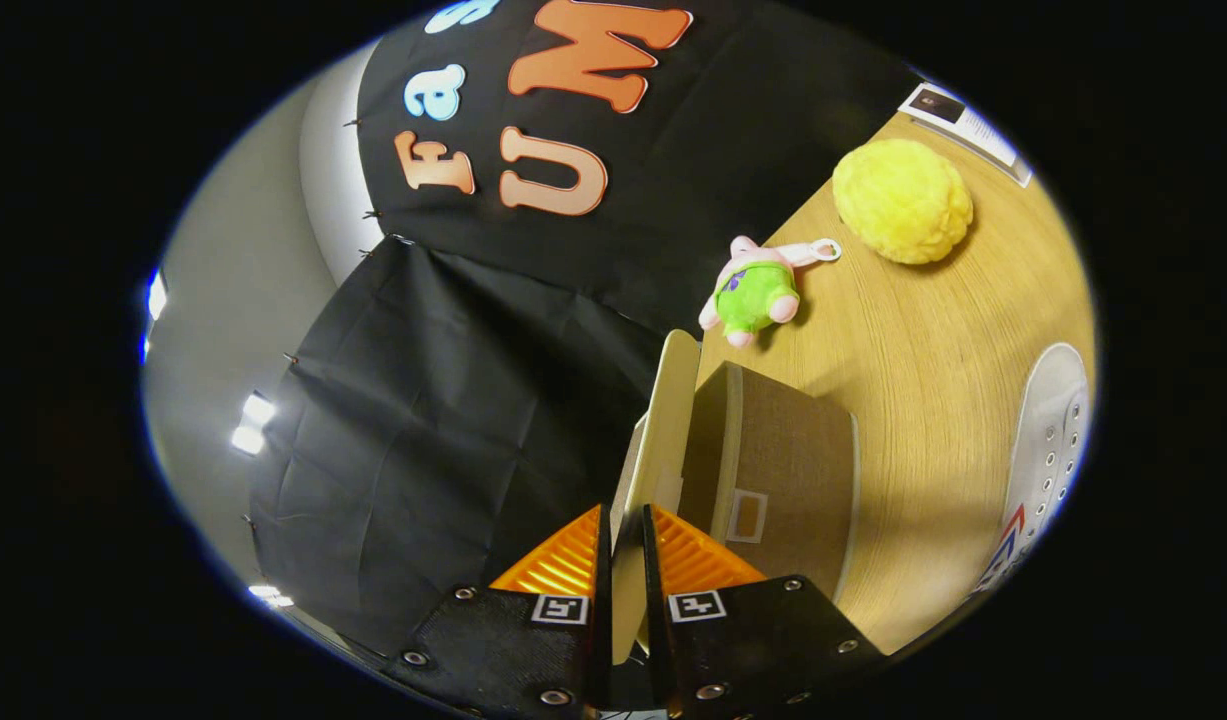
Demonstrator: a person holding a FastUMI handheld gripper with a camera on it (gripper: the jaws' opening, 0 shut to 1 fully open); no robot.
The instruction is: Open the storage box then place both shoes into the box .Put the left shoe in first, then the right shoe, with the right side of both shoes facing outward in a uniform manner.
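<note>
Storage box point(773, 470): on the table point(923, 350), just ahead of my fingers.
Lid point(663, 440): raised edge-on.
Gripper point(625, 545): clenched on the lid — swing it fully back, probably hinged.
Shoe point(1048, 450): right of the box.

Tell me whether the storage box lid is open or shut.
Open: the lid is lifted off the storage box, standing edge-on, with the gripper shut on it.

Black cloth wall point(453, 400) (wooden table point(933, 380)).
</note>
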